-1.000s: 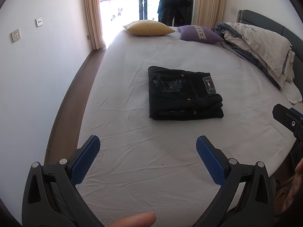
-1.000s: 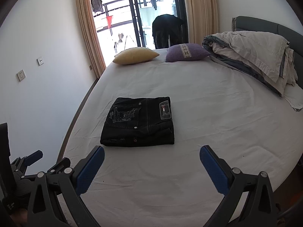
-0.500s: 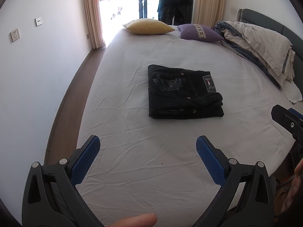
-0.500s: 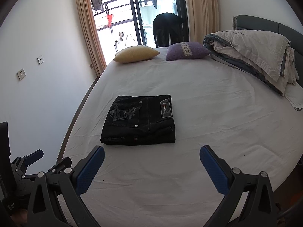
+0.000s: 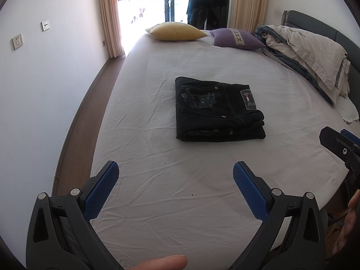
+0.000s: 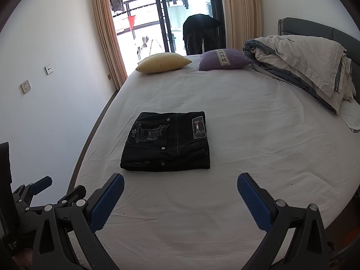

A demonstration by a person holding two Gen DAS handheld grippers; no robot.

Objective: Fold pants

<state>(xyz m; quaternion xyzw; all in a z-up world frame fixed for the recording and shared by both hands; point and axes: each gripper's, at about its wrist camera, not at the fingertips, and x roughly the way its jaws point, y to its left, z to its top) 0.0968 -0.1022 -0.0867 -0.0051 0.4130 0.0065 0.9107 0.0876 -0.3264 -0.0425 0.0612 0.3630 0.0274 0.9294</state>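
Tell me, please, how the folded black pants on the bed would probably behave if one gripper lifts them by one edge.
The folded black pants look like thick denim in several stacked layers, so they are probably rather heavy for their size. Cloth is floppy: lifted by one edge, the layers would likely sag and unfold. On the wrinkled white sheet, pushing may drag the sheet along.

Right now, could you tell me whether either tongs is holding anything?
Nothing: left tongs and right tongs are open, apart from the folded pants.
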